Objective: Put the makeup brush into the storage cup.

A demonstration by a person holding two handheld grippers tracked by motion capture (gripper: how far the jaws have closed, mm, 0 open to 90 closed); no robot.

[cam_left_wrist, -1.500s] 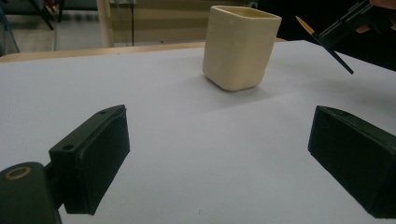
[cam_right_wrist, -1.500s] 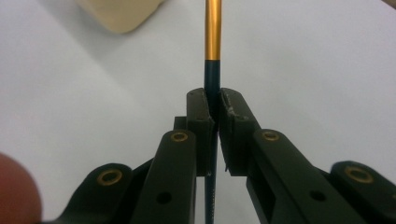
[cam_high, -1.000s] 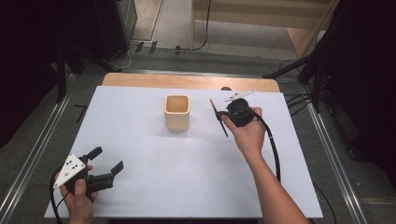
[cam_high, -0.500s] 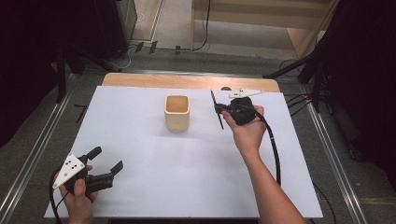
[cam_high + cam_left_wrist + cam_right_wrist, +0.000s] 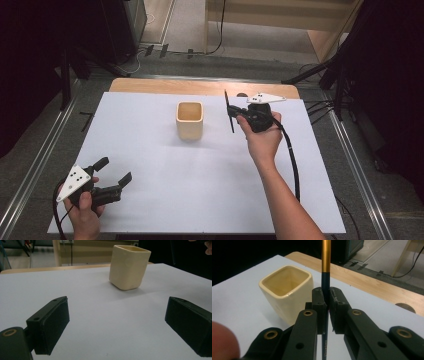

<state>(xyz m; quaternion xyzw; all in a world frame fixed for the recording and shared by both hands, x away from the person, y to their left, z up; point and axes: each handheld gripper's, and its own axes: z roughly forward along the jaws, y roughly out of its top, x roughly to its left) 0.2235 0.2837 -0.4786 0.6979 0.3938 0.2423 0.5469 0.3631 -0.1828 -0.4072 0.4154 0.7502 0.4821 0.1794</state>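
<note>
Right gripper view: pen [image 5: 326,265] lettering illegible.

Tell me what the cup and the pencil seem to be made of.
The cup looks like glazed ceramic: cream, thick rounded rim, soft sheen, though moulded plastic cannot be ruled out. The pencil, clamped in the right gripper, appears to be lacquered wood with a smooth dark teal shaft, a metallic-looking gold band and faint printed lettering.

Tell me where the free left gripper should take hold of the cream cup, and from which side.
Grip the cream cup across two opposite flat walls near mid-height, coming in level from the left gripper side. It stands upright and apart from everything on the white sheet; its squarish sides give the pads flat faces. The jaws look wide enough, probably.
</note>
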